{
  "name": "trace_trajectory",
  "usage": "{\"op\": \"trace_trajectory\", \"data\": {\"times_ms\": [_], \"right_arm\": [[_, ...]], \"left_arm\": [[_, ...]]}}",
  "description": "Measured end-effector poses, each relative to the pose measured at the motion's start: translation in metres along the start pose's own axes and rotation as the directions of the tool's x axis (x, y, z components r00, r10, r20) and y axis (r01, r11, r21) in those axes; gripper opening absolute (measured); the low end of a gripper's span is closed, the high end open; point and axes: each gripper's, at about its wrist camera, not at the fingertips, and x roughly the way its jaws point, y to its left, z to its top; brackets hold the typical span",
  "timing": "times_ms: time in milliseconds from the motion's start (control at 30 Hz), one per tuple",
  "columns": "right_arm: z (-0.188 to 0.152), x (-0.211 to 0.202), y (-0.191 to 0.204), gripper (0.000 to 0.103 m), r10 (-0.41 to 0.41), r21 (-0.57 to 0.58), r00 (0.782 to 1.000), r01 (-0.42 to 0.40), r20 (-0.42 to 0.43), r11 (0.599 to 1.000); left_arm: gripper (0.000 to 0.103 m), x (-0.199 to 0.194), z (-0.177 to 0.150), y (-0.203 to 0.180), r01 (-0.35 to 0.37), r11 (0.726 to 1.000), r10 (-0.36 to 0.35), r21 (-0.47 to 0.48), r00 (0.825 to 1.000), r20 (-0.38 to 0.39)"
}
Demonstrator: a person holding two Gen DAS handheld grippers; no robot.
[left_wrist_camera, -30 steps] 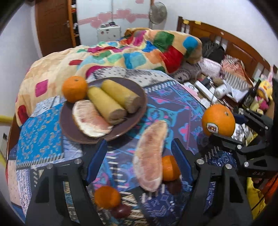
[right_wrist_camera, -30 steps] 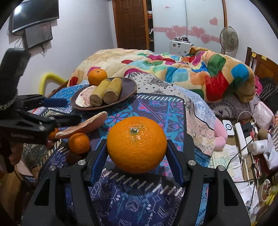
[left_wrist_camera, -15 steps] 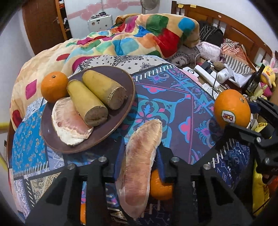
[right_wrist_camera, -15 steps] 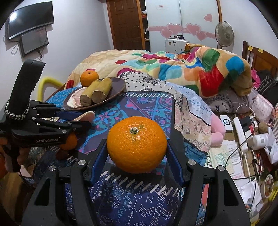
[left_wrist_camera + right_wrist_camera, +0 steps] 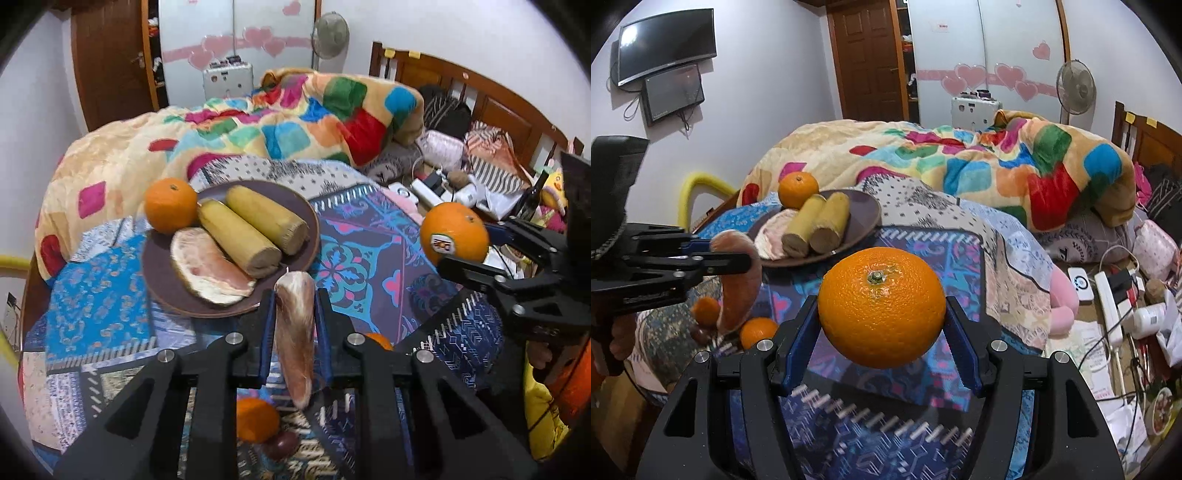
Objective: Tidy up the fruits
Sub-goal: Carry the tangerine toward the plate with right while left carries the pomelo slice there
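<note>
My left gripper [image 5: 294, 291] is shut on a peeled pomelo wedge [image 5: 294, 332] and holds it lifted above the patterned cloth, just in front of the brown plate [image 5: 306, 206]. The plate holds another pomelo wedge [image 5: 208, 264], two yellow sugarcane pieces [image 5: 251, 229] and an orange [image 5: 170, 205] at its far left rim. My right gripper [image 5: 882, 325] is shut on a large orange [image 5: 881, 307], held in the air to the right of the plate; it also shows in the left wrist view [image 5: 455, 232].
Two small oranges [image 5: 256, 419] [image 5: 376, 339] and a dark plum [image 5: 280, 445] lie on the cloth below my left gripper. A colourful blanket [image 5: 295, 122] is heaped behind the plate. Cables, a power strip [image 5: 1108, 299] and clutter fill the right side.
My left gripper has closed on the pomelo wedge and lifted it off the cloth, tilting it end-on. The right gripper keeps holding the large orange and has barely moved.
</note>
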Motion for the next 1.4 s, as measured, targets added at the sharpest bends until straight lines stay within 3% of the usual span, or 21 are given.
{"op": "trace_trajectory", "data": {"times_ms": [300, 533, 767, 1067, 1300, 1400], "right_arm": [[0.025, 0.009, 0.015, 0.062, 0.015, -0.008, 0.999, -0.015, 0.036, 1.000], [0.043, 0.024, 0.023, 0.062, 0.032, -0.013, 0.999, -0.032, 0.039, 0.999], [0.062, 0.049, 0.035, 0.062, 0.039, -0.040, 0.999, -0.038, 0.014, 0.998], [0.087, 0.083, 0.050, 0.062, 0.035, -0.076, 0.999, -0.036, -0.016, 0.996], [0.090, 0.097, 0.049, 0.062, 0.011, -0.080, 0.999, -0.014, -0.042, 0.997], [0.094, 0.099, 0.050, 0.062, 0.004, -0.078, 0.999, -0.008, -0.045, 0.997]], "left_arm": [[0.020, -0.035, 0.013, 0.026, -0.030, 0.999, 0.033, -0.030, 0.995, 0.091], [0.020, -0.040, 0.026, 0.053, -0.100, 0.993, 0.106, -0.055, 0.986, 0.129], [0.020, -0.021, 0.034, 0.067, -0.228, 0.974, 0.226, -0.005, 0.961, 0.161], [0.020, 0.014, 0.045, 0.081, -0.298, 0.955, 0.293, -0.003, 0.939, 0.180], [0.021, 0.031, 0.036, 0.084, -0.222, 0.975, 0.220, 0.008, 0.968, 0.124], [0.034, 0.029, 0.034, 0.084, -0.136, 0.991, 0.137, -0.018, 0.987, 0.085]]}}
